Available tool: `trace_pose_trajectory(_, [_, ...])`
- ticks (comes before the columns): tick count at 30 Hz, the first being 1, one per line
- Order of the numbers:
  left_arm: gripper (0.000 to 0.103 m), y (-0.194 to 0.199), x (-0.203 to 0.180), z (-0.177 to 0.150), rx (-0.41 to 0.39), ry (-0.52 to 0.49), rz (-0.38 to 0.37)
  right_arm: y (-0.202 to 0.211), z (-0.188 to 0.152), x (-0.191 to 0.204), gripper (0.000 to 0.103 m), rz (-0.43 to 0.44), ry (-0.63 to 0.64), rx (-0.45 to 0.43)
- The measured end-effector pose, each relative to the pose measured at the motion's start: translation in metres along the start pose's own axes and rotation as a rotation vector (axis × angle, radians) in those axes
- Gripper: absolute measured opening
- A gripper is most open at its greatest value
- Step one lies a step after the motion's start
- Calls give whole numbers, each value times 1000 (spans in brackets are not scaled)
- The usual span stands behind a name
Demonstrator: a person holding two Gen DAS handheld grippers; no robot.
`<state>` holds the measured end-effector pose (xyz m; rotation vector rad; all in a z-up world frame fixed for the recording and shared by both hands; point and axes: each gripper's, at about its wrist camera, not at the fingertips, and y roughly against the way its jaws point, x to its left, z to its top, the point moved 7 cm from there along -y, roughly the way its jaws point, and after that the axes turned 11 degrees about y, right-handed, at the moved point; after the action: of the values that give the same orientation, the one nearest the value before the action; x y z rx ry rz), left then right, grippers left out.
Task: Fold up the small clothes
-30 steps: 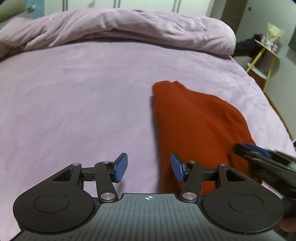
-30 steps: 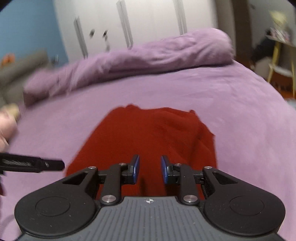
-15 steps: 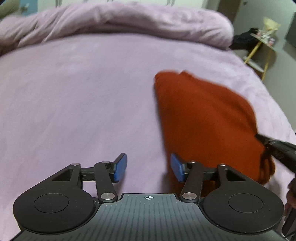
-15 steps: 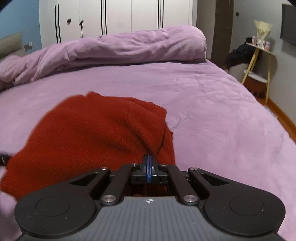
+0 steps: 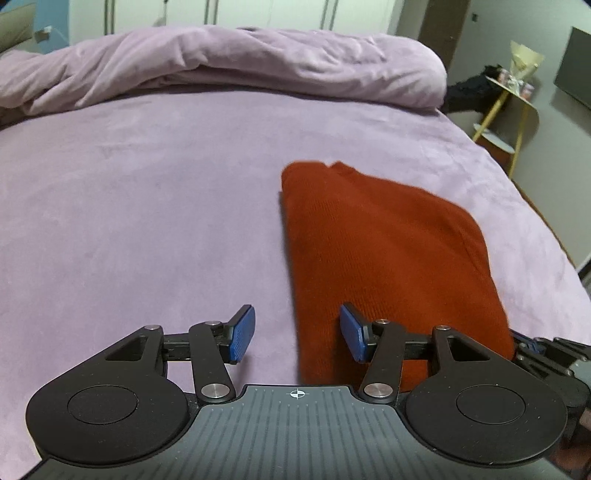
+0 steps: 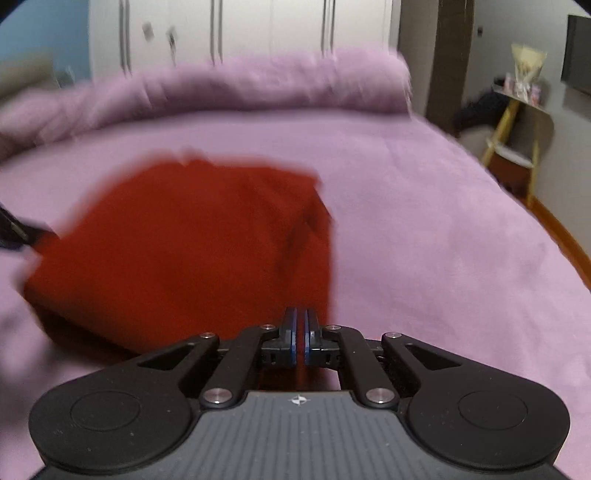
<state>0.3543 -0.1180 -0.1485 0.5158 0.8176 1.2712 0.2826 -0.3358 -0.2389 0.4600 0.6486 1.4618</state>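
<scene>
Right claw [image 6: 300,338] pinching red garment [image 6: 192,240] edge; left claw [image 5: 297,334] spread; no legible writing.

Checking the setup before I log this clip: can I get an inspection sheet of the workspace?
Surface: lilac bedspread, bunched duvet at the far end.
Job's things: red knit garment, folded, lying on the bed.
Clutter: nothing seen on the bed.
Grippers: left tool open, straddling the garment's near edge; right tool shut on its near edge.
Cables: nothing seen.
Surroundings: white wardrobe, yellow-legged side table.
</scene>
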Motion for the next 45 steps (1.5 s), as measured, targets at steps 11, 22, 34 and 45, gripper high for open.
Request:
trace_pose_trajectory(11, [61,-22,57,27,145,366,-372,-28,2,-91,68,564,-751,5])
trace_pose_trajectory(22, [67,-92,40,45,282,444,-473,-92,38,-66,64,736,-701,100])
trace_pose_trajectory(34, [75,-112,36,42,324,503,-512,-98,38,-52,44,726,-659,108])
trace_pose_trajectory(45, [79,-122,31,48,387,590,-554,-98,37,-48,43,732,-674,103])
